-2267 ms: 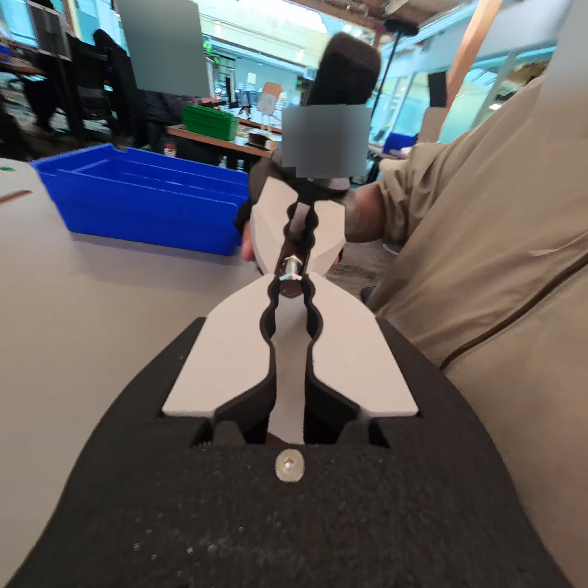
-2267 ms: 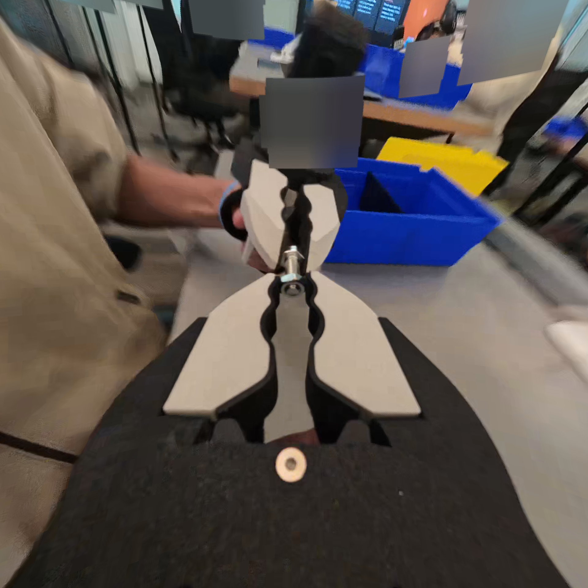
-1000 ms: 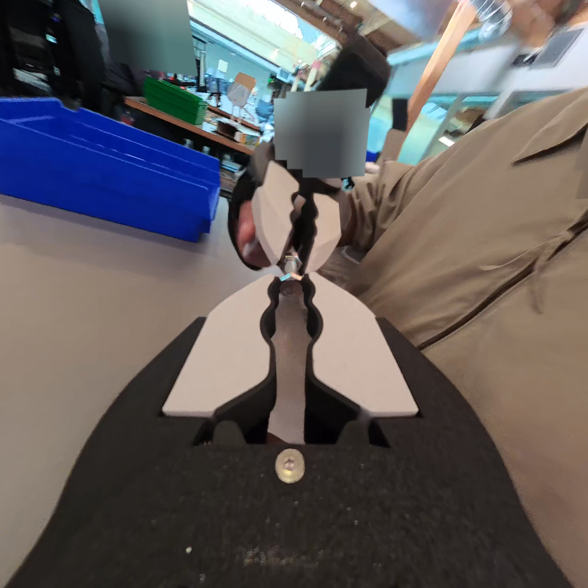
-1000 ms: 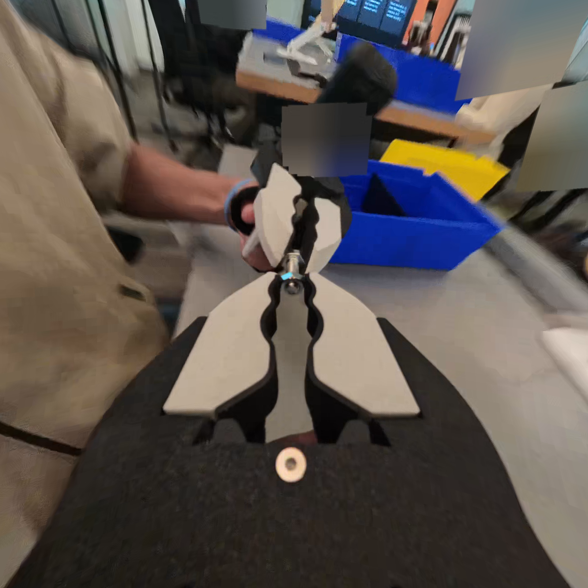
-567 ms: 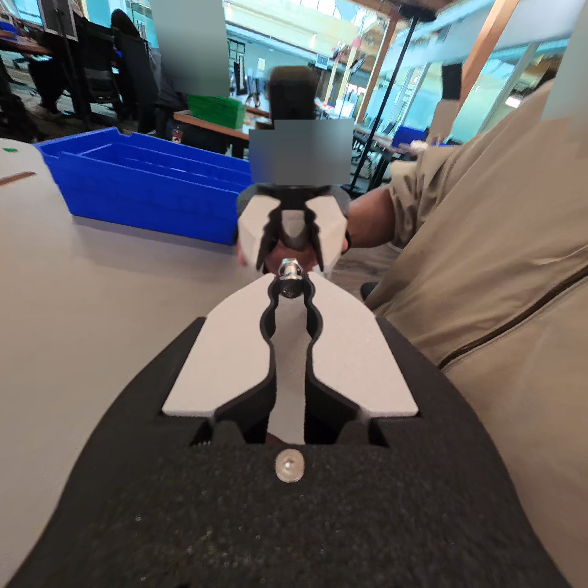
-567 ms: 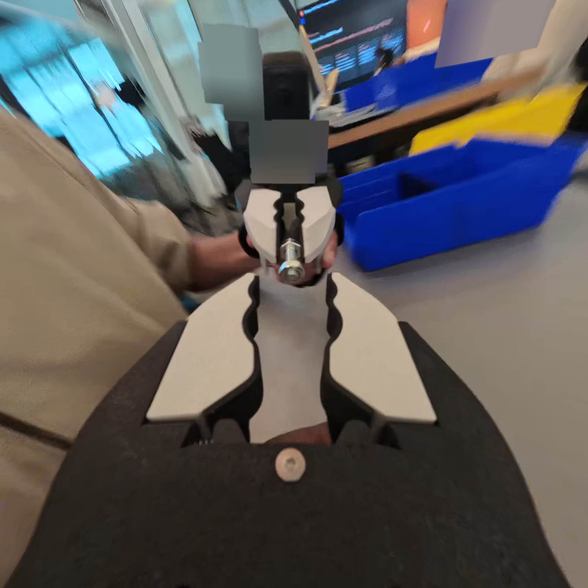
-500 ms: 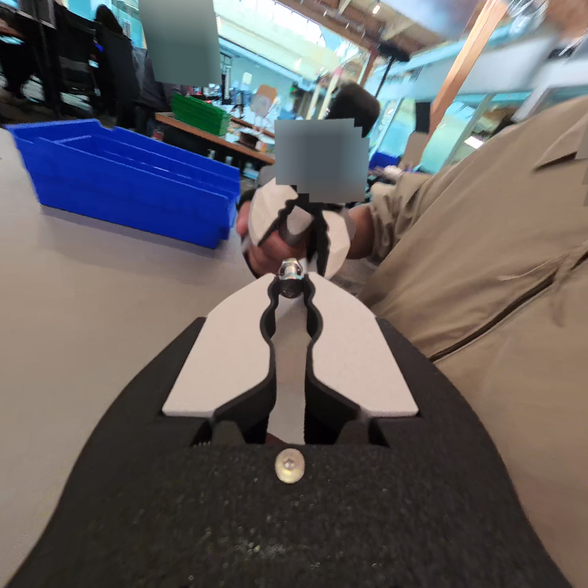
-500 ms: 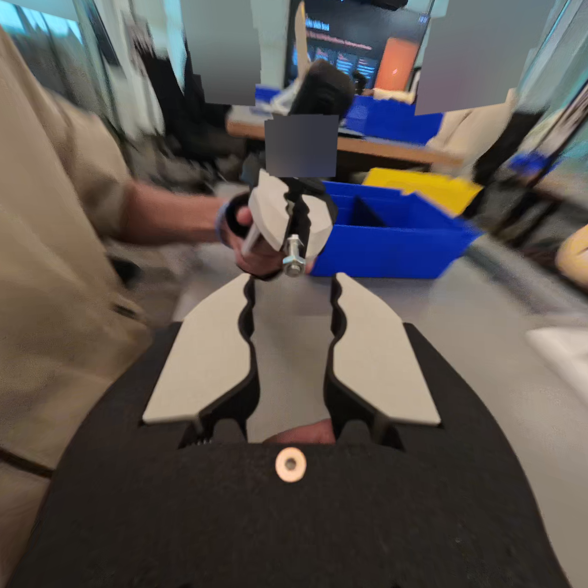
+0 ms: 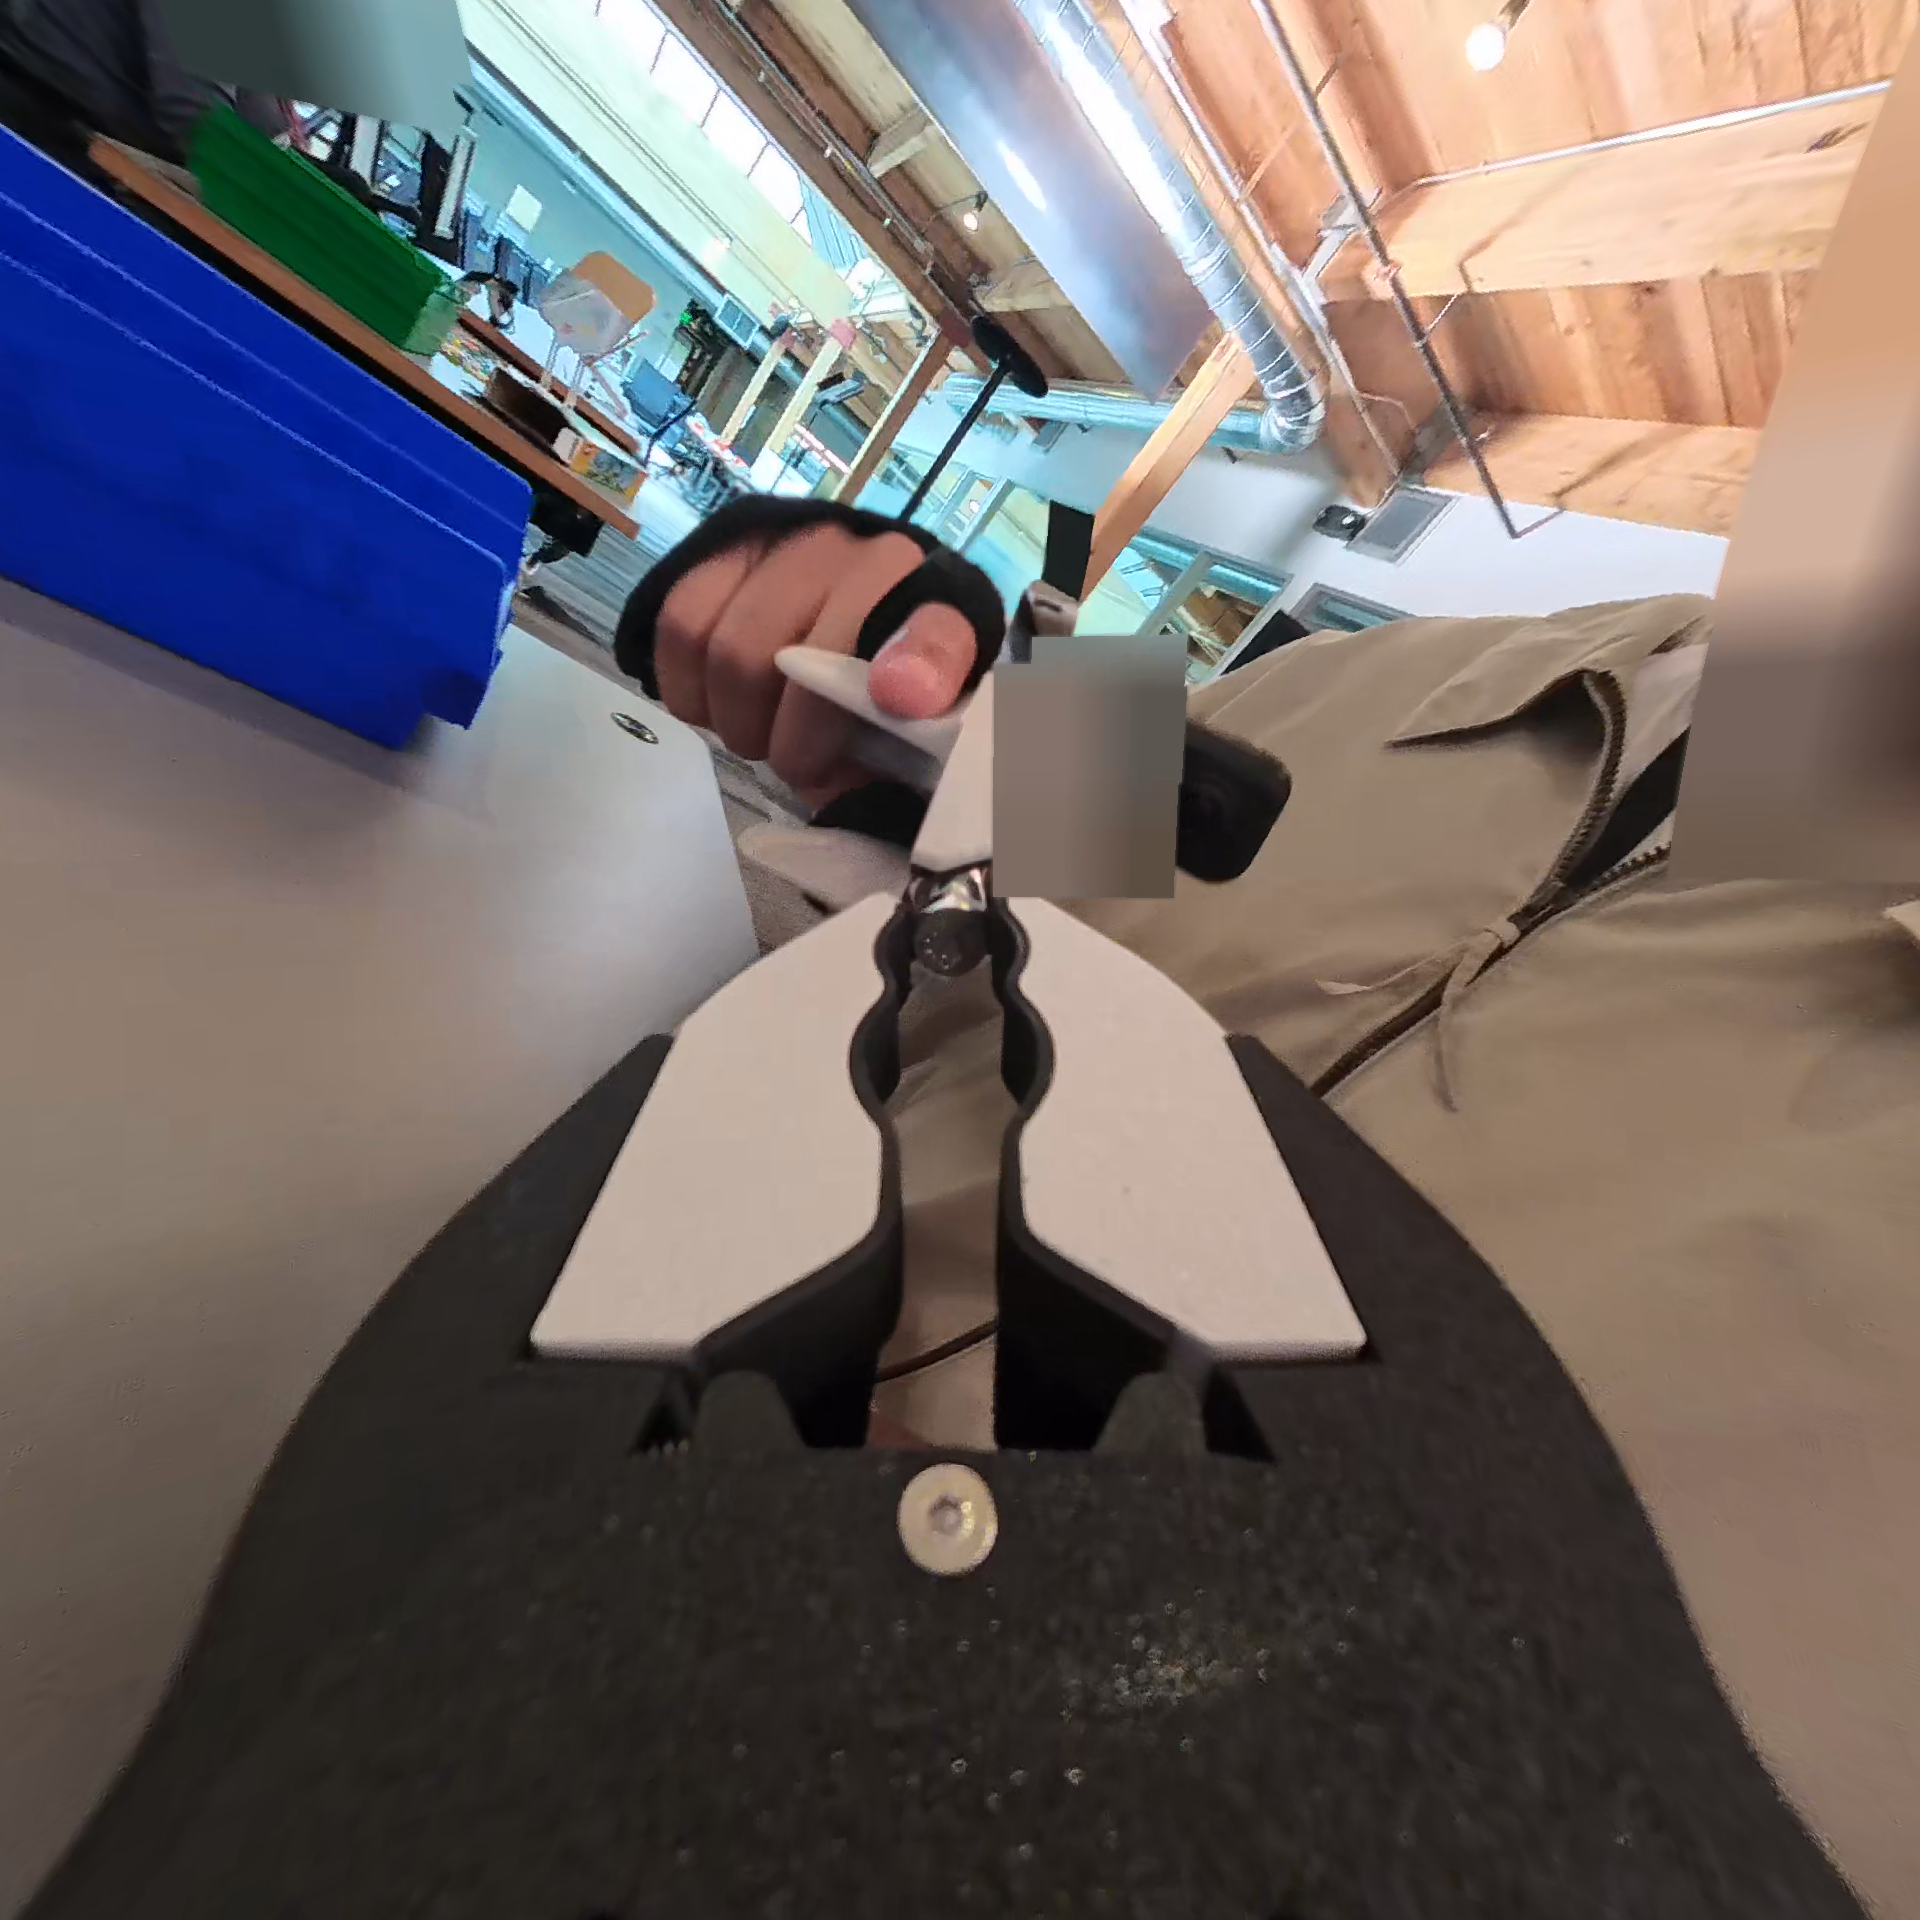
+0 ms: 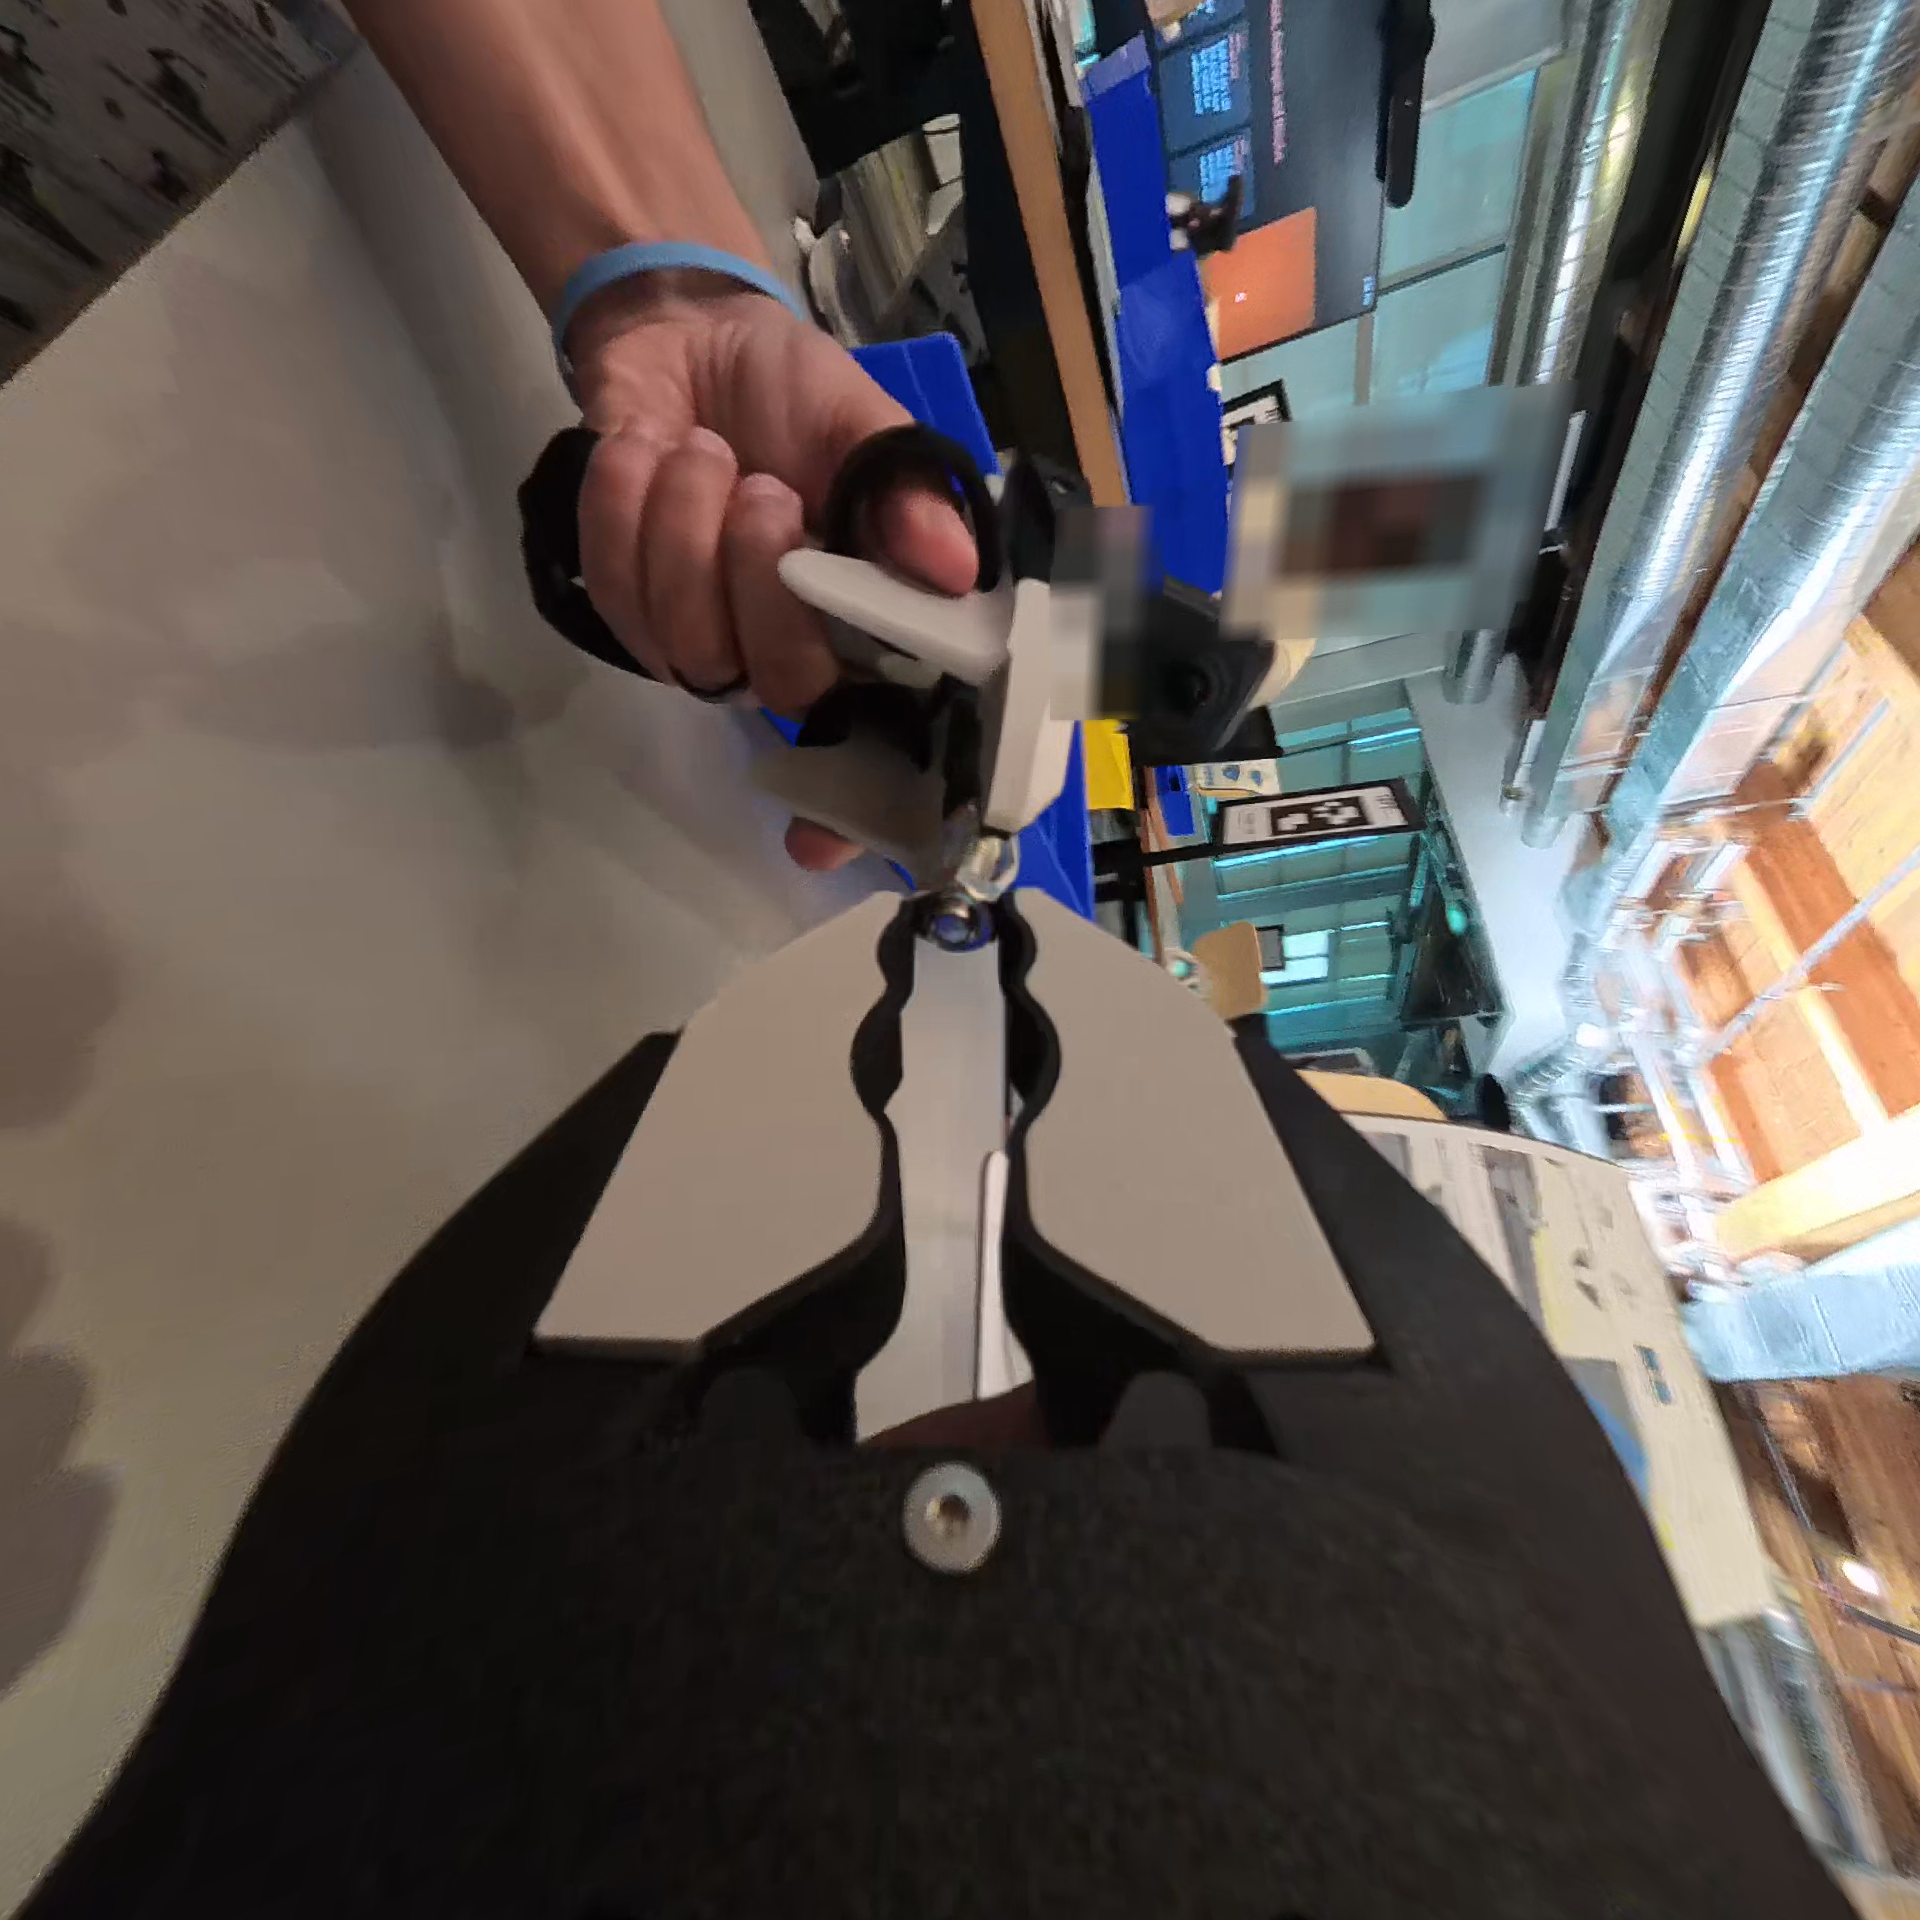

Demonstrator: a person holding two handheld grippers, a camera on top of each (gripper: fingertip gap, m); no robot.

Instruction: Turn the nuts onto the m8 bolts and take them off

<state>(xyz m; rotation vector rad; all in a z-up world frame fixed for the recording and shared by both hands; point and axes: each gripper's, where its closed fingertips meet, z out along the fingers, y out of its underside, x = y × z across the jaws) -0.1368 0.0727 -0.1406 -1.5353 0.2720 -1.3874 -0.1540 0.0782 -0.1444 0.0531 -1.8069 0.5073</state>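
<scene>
Above the grey table (image 9: 312, 987), the left gripper (image 9: 948, 940) is closed on the bolt (image 9: 943, 945) head, and the right gripper (image 10: 961, 920) is closed on the nut (image 10: 958, 923).

blue bin (image 9: 239, 540) far left, table (image 9: 312, 1039) open nr claws

Each gripper, left (image 9: 951, 914) and right (image 10: 956, 914), has a black, grainy body with a silver screw (image 9: 948, 1523) set behind two pale grey fingers (image 9: 769, 1132) edged in wavy black pads. The person wears a khaki zip jacket (image 9: 1538, 1091). A blue wristband (image 10: 665, 275) circles the wrist beyond the right gripper's tips.
</scene>
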